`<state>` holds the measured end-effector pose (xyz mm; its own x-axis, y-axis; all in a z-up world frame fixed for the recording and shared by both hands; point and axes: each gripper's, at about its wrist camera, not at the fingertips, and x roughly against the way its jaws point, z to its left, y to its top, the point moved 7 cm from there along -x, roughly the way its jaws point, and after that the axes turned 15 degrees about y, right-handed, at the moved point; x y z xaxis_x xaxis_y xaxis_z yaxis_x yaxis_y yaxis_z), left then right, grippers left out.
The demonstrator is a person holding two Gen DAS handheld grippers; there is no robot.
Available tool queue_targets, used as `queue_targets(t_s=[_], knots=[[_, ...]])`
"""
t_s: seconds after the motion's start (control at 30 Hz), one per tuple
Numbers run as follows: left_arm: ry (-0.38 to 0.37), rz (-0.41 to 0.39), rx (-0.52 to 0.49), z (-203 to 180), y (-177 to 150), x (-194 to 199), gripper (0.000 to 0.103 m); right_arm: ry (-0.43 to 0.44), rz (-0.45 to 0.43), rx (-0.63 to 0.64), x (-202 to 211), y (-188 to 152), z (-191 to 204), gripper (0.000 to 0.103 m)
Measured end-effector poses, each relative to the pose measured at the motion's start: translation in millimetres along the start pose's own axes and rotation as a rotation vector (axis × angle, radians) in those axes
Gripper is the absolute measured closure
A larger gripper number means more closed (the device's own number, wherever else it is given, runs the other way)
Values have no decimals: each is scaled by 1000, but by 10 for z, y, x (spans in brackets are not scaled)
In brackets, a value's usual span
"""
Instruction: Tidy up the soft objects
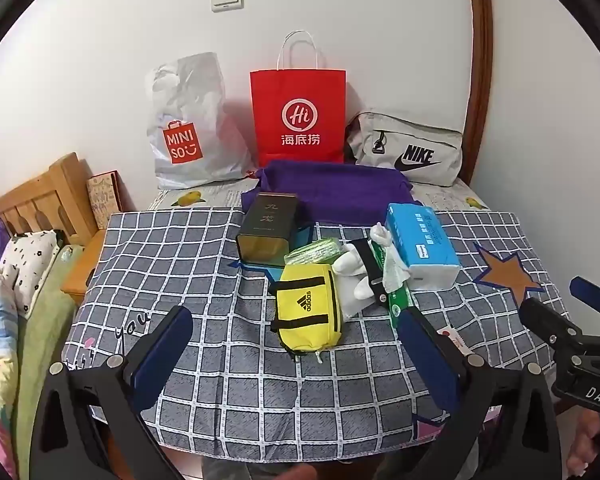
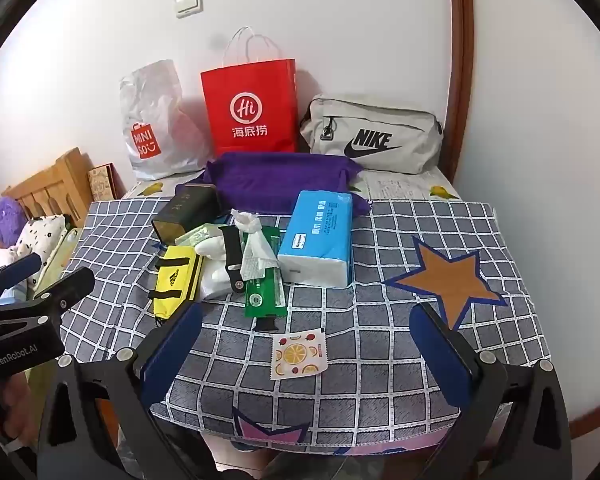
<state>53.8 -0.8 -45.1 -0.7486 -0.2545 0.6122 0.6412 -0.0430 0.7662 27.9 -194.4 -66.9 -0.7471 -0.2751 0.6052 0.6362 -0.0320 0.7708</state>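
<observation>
A heap lies mid-table on the checked cloth [image 1: 204,264]: a yellow adidas pouch [image 1: 308,312], a blue tissue pack [image 1: 420,244], a white glove [image 1: 352,276] under a black strap [image 1: 370,272], a crumpled tissue [image 2: 256,256] and a green packet [image 2: 266,292]. My left gripper [image 1: 296,314] hovers open just short of the pouch, touching nothing. My right gripper [image 2: 306,310] is open over bare cloth, near a small fruit-print packet [image 2: 298,354]. Each gripper also shows at the edge of the other's view.
A dark tin box [image 1: 270,224] and a purple cloth [image 1: 340,188] lie behind the heap. Against the wall stand a Miniso bag [image 1: 184,128], a red paper bag [image 1: 298,116] and a grey Nike bag [image 1: 412,148]. A bed with pillows [image 1: 28,264] is on the left.
</observation>
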Motion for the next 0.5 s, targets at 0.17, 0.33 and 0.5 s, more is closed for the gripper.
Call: queue_targets(t_s=[0.17, 0.33, 0.5], knots=[[-14, 11, 1, 0, 9, 6, 0, -7, 6, 10, -32, -14, 10, 0], [-21, 8, 4, 15, 48, -30, 0, -3, 3, 11, 7, 10, 16, 0], [-12, -5, 7, 13, 25, 19, 0, -2, -3, 11, 10, 12, 27, 0]])
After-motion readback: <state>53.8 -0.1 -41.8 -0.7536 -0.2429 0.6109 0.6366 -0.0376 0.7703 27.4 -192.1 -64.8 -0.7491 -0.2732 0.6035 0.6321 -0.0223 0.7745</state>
